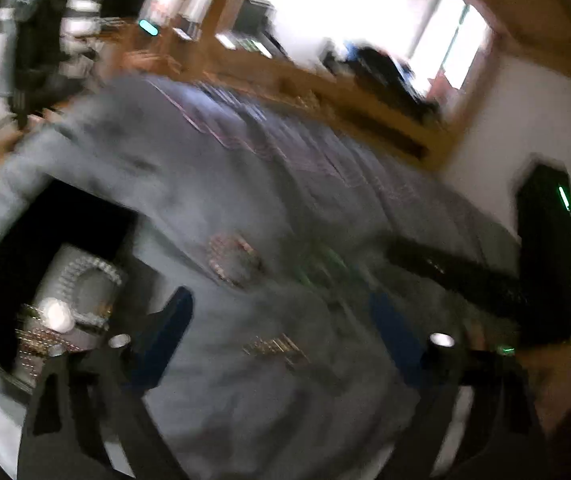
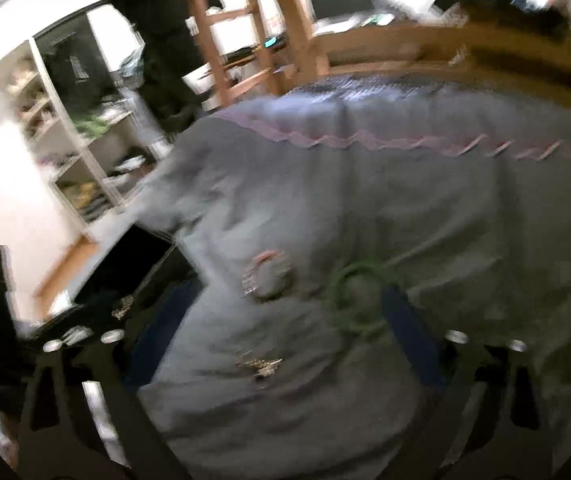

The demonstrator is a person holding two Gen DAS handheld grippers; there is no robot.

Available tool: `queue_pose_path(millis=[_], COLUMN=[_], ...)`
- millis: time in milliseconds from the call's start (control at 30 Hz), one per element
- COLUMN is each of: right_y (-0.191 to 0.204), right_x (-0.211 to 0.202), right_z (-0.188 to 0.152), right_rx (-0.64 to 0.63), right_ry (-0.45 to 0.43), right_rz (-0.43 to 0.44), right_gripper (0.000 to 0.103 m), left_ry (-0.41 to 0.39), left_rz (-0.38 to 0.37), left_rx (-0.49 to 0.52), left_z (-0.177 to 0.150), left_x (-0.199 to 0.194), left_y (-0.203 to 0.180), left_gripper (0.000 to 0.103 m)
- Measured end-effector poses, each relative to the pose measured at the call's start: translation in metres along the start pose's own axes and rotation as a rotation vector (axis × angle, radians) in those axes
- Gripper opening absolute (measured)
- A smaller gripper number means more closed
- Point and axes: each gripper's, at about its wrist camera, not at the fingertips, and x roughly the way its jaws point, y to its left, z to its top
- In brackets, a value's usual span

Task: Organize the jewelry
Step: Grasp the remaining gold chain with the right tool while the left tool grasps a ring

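Grey bedspread (image 1: pixel 245 184) over a bed, spread across both views, heavily blurred. Black jewelry box (image 1: pixel 25 240) at the bed's left edge, open. Inside, already stowed as far as visible: a grey cushion (image 1: pixel 69 280) wrapped by a rhinestone bracelet (image 1: pixel 93 270), a white-faced watch (image 1: pixel 56 314) and a gold chain band (image 1: pixel 41 342). Loose on the bedspread, not yet stowed: pink beaded bracelet (image 2: pixel 267 276), green ring bracelet (image 2: pixel 359 300), small gold piece (image 2: pixel 261 366); exact type of the last unreadable through blur.

Left gripper (image 1: pixel 281 332): blue pads spread wide, nothing between them, gold piece just beyond. Right gripper (image 2: pixel 285 340): pads spread wide, empty, green ring bracelet beside its right pad.

Estimated progress: roughly half; three items remaining.
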Motion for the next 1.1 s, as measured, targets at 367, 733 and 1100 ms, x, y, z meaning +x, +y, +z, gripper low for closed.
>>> queue_pose_path(millis=[367,733,1100], right_y=[-0.015,-0.006,-0.016], right_x=[0.080,0.125,0.104], right_z=[-0.025,-0.042,-0.024], right_rx=[0.030,-0.031,0.069], right_ry=[0.342,0.446,0.314], right_rz=[0.143,0.072,0.169], right_gripper=[0.035,0.034,0.015], left_ry=[0.243,0.312,0.296], left_rz=[-0.056,0.009,-0.007], left_rx=[0.031,0.017,-0.014], left_z=[-0.037,-0.041,-0.039], left_x=[0.077,0.096,0.095], left_y=[-0.007,0.002,0.008], left_gripper=[0.034,0.018,0.013])
